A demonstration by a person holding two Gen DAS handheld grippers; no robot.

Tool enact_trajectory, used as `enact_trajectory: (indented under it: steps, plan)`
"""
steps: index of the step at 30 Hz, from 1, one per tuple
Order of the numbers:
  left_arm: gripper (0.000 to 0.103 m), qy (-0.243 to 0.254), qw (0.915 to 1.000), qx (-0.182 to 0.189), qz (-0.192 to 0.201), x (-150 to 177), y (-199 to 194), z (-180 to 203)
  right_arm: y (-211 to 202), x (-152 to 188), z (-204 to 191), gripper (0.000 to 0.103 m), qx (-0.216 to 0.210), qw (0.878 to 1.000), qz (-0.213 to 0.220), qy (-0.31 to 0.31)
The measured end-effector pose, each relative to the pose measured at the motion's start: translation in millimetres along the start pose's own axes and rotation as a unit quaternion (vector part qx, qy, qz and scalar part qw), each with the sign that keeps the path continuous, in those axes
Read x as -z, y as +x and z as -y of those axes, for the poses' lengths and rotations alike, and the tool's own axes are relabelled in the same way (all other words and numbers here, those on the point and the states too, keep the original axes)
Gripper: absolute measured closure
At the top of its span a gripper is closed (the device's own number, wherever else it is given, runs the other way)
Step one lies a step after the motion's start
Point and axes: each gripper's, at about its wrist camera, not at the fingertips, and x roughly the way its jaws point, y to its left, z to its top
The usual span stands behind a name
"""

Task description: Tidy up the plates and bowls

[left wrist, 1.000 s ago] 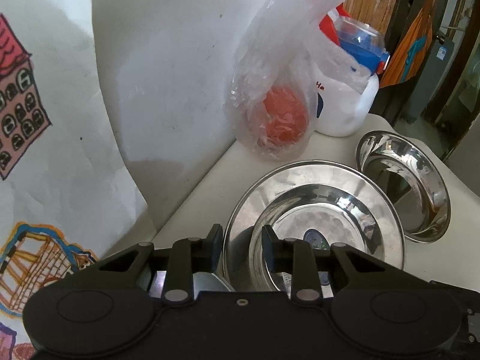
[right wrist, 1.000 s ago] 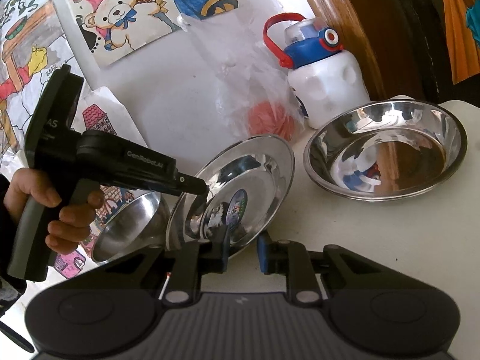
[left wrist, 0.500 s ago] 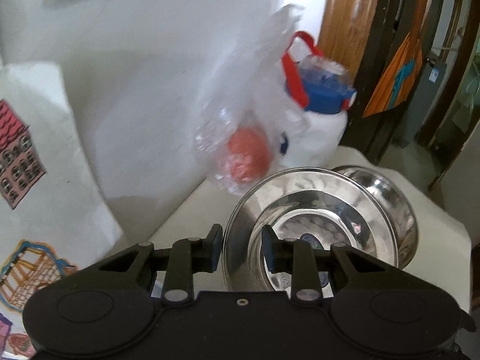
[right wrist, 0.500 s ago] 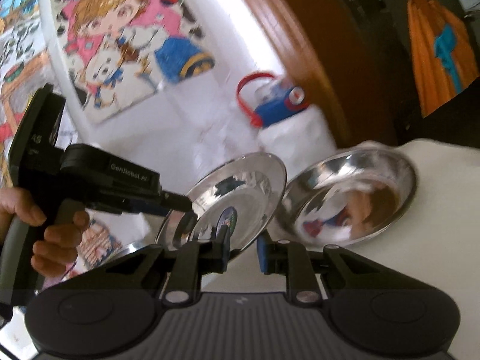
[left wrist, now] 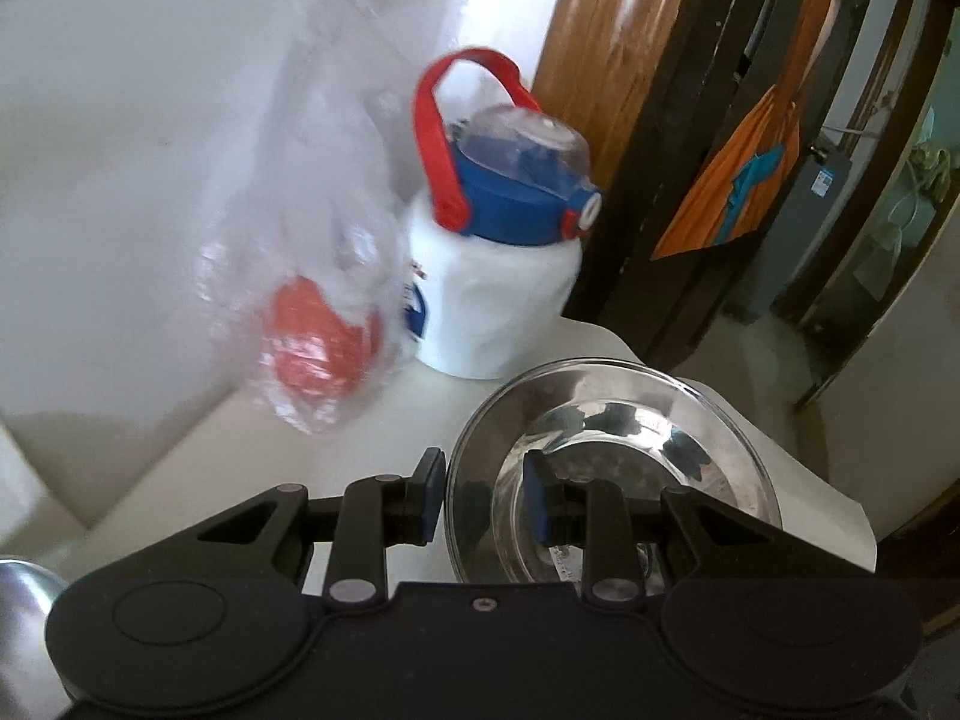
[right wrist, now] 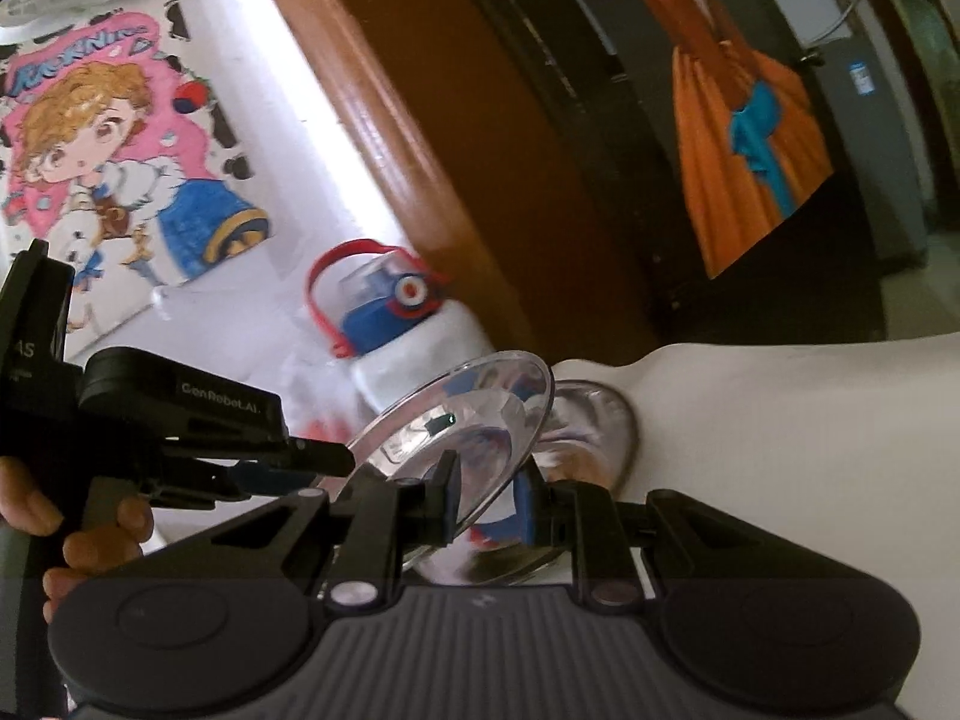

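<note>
A shiny steel plate [left wrist: 690, 420] with a wide rim is held up off the white table [right wrist: 780, 450]. My left gripper [left wrist: 483, 498] is shut on its near rim, one finger outside and one inside the dish. In the right wrist view the same plate [right wrist: 480, 408] hangs tilted, with the left gripper [right wrist: 342, 459] clamped on its left edge. My right gripper [right wrist: 487, 504] is shut on its lower edge. A steel bowl [right wrist: 600, 420] sits on the table just behind and below the plate, partly hidden by it.
A white bottle [left wrist: 498, 300] with a blue lid and red handle stands against the wall. A clear plastic bag [left wrist: 318, 342] holding something red is beside it. Another steel dish [left wrist: 24, 594] shows at the lower left. The table's edge and an open doorway lie to the right.
Both grippers have carried the plate up and to the right, toward the steel bowl near the table's corner. The plate now covers most of that bowl.
</note>
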Motion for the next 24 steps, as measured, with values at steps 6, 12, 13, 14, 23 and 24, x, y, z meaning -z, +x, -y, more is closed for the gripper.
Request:
enact_trajectory:
  steps: [6, 12, 13, 14, 23, 24]
  plan:
    - [0.073, -0.002, 0.9999, 0.007, -0.009, 0.9, 23.7, 9.7, 6.6, 0.0, 6.7, 0.081, 0.028, 1.0, -0.003, 0.008]
    - [0.073, -0.007, 0.9999, 0.007, -0.011, 3.7, 36.6, 10.0, 9.3, 2.1, 1.9, 0.08, 0.043, 0.999, -0.005, -0.008]
    - [0.073, -0.008, 0.9999, 0.008, -0.009, 3.5, 35.9, 9.1, 10.0, 2.3, 1.9, 0.08, 0.044, 0.999, -0.007, -0.008]
    - [0.073, -0.01, 0.9999, 0.008, -0.008, 3.1, 36.7, 9.1, 10.6, 1.7, 1.9, 0.08, 0.044, 0.999, -0.007, -0.007]
    - [0.073, -0.01, 0.9999, 0.008, -0.005, 4.6, 41.3, 12.0, 12.6, 2.5, 0.6, 0.07, 0.05, 0.999, -0.005, -0.004]
    - [0.073, -0.011, 0.9999, 0.009, -0.007, 5.3, 41.6, 11.7, 12.2, 2.6, 0.6, 0.069, 0.049, 0.999, -0.004, -0.005]
